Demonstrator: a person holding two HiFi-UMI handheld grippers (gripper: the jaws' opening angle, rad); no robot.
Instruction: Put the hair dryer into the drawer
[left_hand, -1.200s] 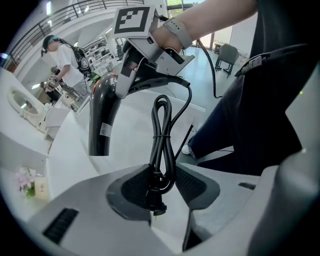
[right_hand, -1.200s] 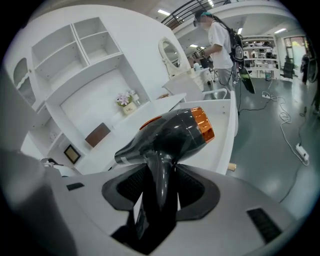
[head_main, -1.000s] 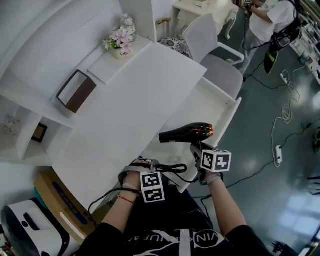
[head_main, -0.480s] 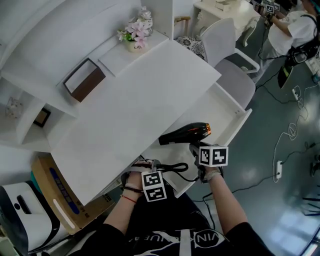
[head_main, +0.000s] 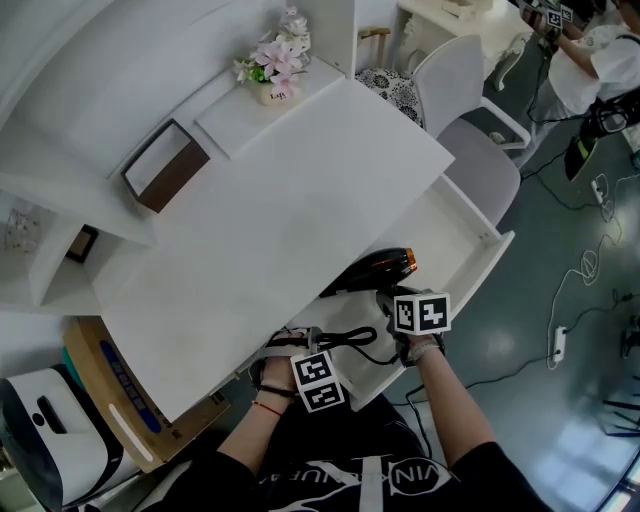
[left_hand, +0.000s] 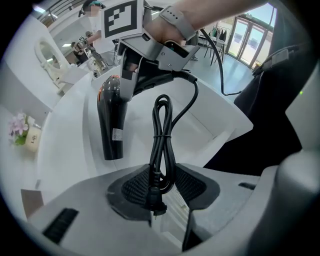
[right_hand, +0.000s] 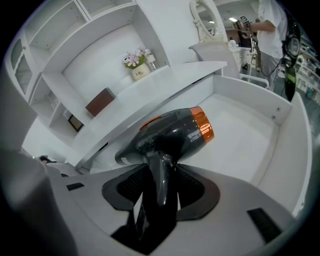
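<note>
Gripping the handle of one glossy black plastic hair dryer (right_hand: 172, 131), the right claw (right_hand: 160, 189) is clenched, its two jaws pressed on either side of the handle, which stands up between them. The dryer's barrel has one orange band at its rear end. It lies roughly level above the floor of the open white drawer (right_hand: 280, 150), with its nozzle toward the drawer's inner side under the tabletop. Whether it touches that floor I cannot tell.

The left claw (left_hand: 162, 189) is clenched as well, its two jaws pinching the one folded black power cord (left_hand: 161, 135), which is tied once round its middle. The cord's one plug (left_hand: 156, 204) sits between the jaws, behind the grip. This claw is at the drawer's near end, just beside the right claw, and the cord loops from it up to the dryer's handle.

Only one drawer is pulled out from beneath the flat white tabletop (head_main: 280, 200). Past the drawer's far end stands one white chair with a grey seat (head_main: 480, 165). Across the tabletop from the drawer, on a raised shelf, are one small pot of pink flowers (head_main: 272, 75) and one brown open-topped box (head_main: 175, 175). Well beyond the drawer, one person (head_main: 590, 70) stands on the floor.
</note>
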